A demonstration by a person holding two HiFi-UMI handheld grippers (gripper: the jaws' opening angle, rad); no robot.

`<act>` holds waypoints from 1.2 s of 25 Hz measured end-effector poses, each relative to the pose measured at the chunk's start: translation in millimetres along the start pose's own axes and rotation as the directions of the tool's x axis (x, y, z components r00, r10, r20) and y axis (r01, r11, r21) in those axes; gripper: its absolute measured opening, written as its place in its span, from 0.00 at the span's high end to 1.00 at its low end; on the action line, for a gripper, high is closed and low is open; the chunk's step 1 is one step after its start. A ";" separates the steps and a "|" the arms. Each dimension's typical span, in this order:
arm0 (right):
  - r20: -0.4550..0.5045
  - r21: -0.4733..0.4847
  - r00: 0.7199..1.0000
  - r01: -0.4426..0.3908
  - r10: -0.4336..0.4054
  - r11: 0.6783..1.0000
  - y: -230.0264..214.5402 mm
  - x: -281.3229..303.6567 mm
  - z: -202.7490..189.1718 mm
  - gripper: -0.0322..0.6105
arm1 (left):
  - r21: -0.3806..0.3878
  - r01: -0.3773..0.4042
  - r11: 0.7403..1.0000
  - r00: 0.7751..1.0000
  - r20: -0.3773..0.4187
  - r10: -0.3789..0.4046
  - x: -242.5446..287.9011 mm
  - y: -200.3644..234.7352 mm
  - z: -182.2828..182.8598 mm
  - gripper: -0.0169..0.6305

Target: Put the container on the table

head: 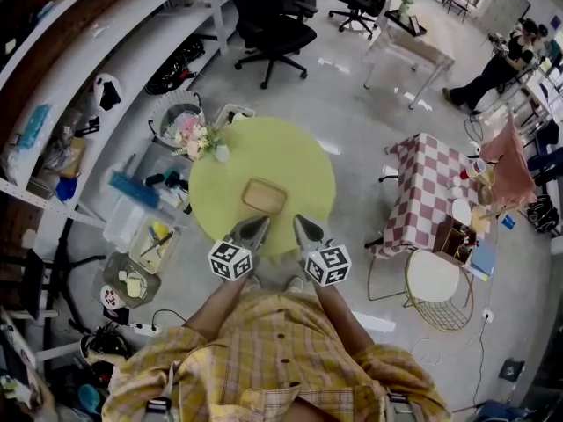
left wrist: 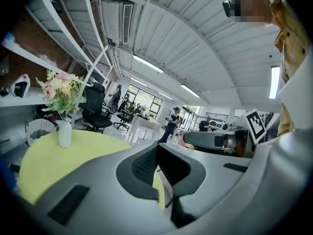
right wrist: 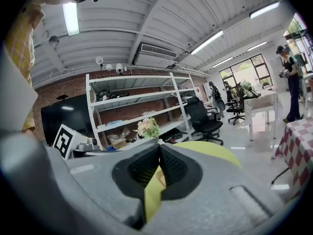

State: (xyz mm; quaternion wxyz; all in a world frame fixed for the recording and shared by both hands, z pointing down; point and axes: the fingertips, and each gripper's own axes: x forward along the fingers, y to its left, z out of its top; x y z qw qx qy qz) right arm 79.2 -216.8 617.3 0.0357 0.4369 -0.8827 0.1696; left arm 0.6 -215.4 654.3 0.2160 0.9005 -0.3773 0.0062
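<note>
Container (head: 264,196) lies flat on the round yellow-green table (head: 303,152). It is a shallow tan tray with rounded corners, near the edge closest to the person, and neither pair of tongs touches it.

The left tongs (head: 260,221) and right tongs (head: 299,221) hang side by side above the table's near rim. Their tips point toward the tray's near side and stop just short of it. In the left gripper view the left tongs (left wrist: 157,149) are closed, with the ribbed black pads (left wrist: 143,163) meeting at the tips and nothing between them. Only a sliver of the table shows through the slit lower down. The right gripper view shows the same for the right tongs (right wrist: 159,149): the pads (right wrist: 145,166) are together at the tips, grip nothing, and show a strip of yellow-green through the gap below.

Behind the tongs are the person's forearms and a yellow plaid shirt (head: 273,350). A white vase of pink and white flowers (head: 209,141) stands at the table's far left edge. A round wire basket (head: 169,112) sits on the floor just beyond it, under long white shelves (head: 132,51). To the right, well apart, stand a table with a red-checked cloth (head: 427,183) and a white round chair (head: 433,280). A black office chair (head: 268,20) and another person (head: 494,70) are farther off.
</note>
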 end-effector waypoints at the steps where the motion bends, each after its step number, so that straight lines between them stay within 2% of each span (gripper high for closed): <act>1: 0.000 -0.001 1.000 -0.001 0.001 1.000 0.3 0.0 -0.1 0.95 | 0.009 -0.002 1.000 1.000 -0.001 0.002 -0.1 -0.6 0.0 0.97; 6: 0.001 -0.013 1.000 -0.009 0.009 1.000 2.7 2.1 0.8 0.95 | 0.054 -0.010 0.999 1.000 0.001 0.010 -0.6 -2.4 2.0 0.97; 30: 0.005 -0.022 1.000 -0.006 0.006 1.000 5.2 2.1 0.2 0.95 | 0.138 -0.042 0.990 0.999 0.004 0.042 -7.3 -2.6 9.0 0.97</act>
